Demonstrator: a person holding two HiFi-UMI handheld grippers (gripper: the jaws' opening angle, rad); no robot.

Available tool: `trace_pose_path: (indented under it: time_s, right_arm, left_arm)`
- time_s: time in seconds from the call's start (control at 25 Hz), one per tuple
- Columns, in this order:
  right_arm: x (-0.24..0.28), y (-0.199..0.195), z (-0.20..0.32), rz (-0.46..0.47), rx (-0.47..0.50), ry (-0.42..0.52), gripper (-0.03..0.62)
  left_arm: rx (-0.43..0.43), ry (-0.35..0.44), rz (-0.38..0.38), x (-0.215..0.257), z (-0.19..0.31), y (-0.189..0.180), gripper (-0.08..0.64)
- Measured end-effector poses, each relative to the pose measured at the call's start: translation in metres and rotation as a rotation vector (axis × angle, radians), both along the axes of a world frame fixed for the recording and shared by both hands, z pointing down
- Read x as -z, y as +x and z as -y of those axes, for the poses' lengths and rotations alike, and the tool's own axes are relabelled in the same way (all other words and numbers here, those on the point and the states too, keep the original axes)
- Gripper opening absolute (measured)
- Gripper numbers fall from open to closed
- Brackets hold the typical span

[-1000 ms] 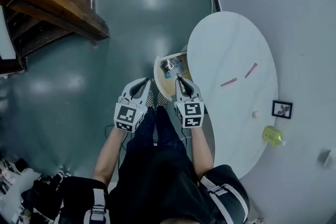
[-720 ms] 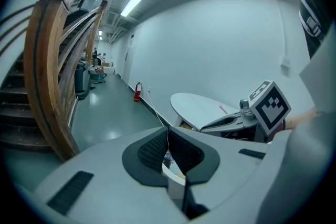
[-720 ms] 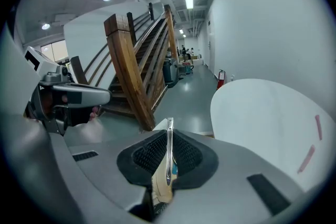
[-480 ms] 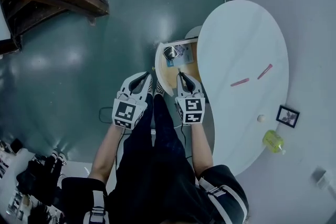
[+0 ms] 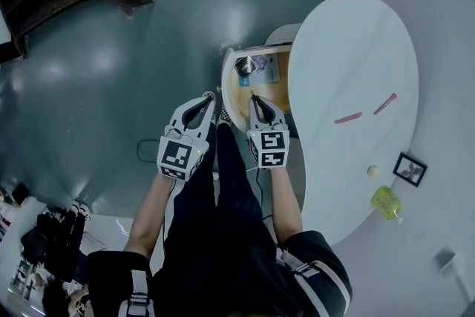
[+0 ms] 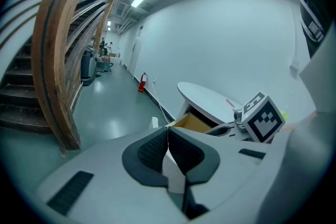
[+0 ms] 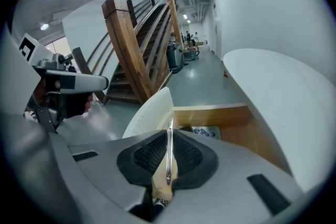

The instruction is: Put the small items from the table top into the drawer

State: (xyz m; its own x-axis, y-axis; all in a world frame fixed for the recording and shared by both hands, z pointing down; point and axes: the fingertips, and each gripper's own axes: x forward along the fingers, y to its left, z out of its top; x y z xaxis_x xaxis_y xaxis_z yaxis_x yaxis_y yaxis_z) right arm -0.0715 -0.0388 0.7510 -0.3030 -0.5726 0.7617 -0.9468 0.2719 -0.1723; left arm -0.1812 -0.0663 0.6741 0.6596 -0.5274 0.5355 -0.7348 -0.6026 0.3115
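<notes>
Head view: left gripper and right gripper hang by the open drawer; two pink sticks lie on the desk. Left gripper view — jaws together, empty. Right gripper view — jaws pinch a thin shiny stick.

White table, two pink sticks, ball

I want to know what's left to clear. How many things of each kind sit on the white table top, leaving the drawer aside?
red sticks: 2
small pale ball: 1
yellow-green bottle: 1
black-framed picture: 1
Total: 5
</notes>
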Motion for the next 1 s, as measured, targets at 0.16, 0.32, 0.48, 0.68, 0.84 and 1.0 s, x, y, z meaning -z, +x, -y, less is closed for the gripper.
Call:
trace_pose_path:
  time_s: [0.16, 0.32, 0.48, 0.68, 0.84, 1.0]
  right_arm:
    - [-0.015, -0.005, 0.010, -0.001, 0.026, -0.022, 0.055]
    - [-0.035, -0.012, 0.023, -0.027, 0.073, -0.036, 0.055]
    - [-0.052, -0.020, 0.032, -0.046, 0.119, -0.066, 0.055]
    - [-0.073, -0.023, 0.035, -0.047, 0.147, -0.109, 0.055]
    - [-0.091, -0.025, 0.036, -0.040, 0.153, -0.148, 0.055]
    - [-0.106, -0.029, 0.036, -0.040, 0.160, -0.182, 0.055]
  left_arm:
    - [0.010, -0.005, 0.004, 0.001, 0.001, -0.001, 0.020]
    - [0.007, -0.012, -0.002, -0.001, -0.003, -0.002, 0.020]
    - [0.019, -0.021, 0.001, -0.003, -0.005, -0.005, 0.020]
    - [0.027, -0.030, 0.002, -0.006, -0.006, -0.007, 0.020]
    - [0.033, -0.036, 0.007, -0.011, -0.005, -0.008, 0.020]
    - [0.034, -0.041, 0.007, -0.014, -0.007, -0.008, 0.020]
